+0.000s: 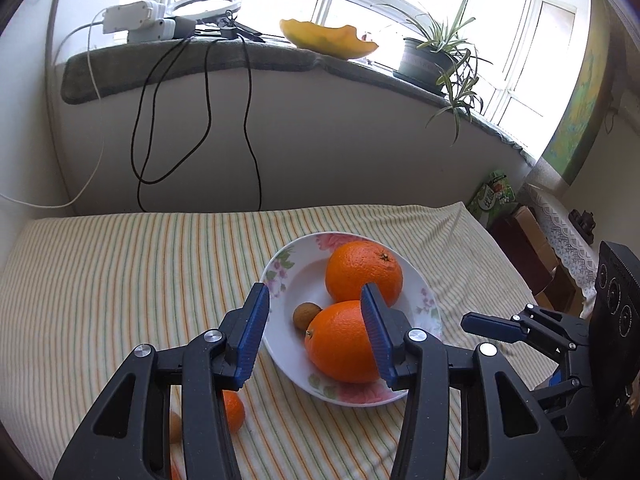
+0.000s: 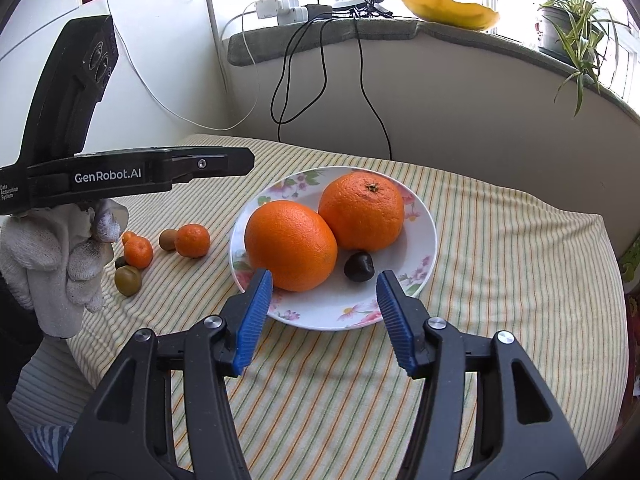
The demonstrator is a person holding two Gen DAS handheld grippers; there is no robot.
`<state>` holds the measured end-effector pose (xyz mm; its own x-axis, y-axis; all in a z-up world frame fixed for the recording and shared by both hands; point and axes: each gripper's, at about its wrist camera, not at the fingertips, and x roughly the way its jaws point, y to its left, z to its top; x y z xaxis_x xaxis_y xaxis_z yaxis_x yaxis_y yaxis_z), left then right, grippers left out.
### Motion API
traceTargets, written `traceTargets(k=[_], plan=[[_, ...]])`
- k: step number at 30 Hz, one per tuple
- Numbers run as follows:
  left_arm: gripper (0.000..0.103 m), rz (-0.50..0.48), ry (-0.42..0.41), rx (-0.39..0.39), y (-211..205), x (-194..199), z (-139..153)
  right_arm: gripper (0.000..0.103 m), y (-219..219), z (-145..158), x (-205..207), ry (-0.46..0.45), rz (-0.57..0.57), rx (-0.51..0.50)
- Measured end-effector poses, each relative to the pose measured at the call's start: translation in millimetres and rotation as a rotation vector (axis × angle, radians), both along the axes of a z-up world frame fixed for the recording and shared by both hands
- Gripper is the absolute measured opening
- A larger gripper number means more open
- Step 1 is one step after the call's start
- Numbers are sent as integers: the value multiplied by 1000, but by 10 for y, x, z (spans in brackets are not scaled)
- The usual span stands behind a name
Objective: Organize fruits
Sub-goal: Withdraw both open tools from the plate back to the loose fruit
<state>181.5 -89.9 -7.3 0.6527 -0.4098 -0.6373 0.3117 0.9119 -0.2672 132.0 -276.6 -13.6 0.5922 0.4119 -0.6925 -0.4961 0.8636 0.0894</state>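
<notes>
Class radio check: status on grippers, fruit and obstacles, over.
Left gripper and right gripper open, empty. Two oranges on plate. Tangerines still on cloth. Nothing blocking.

Up on the windowsill point(image 1: 256, 60), a potted spider plant point(image 1: 436, 52) trails leaves beside a yellow dish point(image 1: 328, 38); a white power strip point(image 1: 132, 20) sits left, black cables point(image 1: 208, 112) dangling down the wall.

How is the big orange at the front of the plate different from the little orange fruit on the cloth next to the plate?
The big orange is much larger than the little orange fruit. The big orange sits in the flowered plate; the little one lies on the striped cloth. The big orange touches another big orange; the little one has a small greenish-brown fruit beside it. Both are round and bright orange.
</notes>
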Motion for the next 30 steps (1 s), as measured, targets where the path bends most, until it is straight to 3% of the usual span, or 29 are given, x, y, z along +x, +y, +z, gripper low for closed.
traceTargets(k=[5, 9, 14, 17, 30], plan=[[46, 24, -12, -9, 147, -129, 52, 58, 102, 50, -109, -6, 21, -1], [46, 42, -30, 3, 287, -269, 110, 73, 184, 102, -217, -12, 42, 6], [47, 79, -72, 57, 468, -486, 170, 82, 342, 157, -317, -16, 84, -2], [61, 99, -85, 83, 592, -617, 172, 83, 444, 175, -375, -18, 100, -11], [63, 212, -62, 92, 1259, -1002, -1, 83, 862, 168, -539, 10, 193, 12]])
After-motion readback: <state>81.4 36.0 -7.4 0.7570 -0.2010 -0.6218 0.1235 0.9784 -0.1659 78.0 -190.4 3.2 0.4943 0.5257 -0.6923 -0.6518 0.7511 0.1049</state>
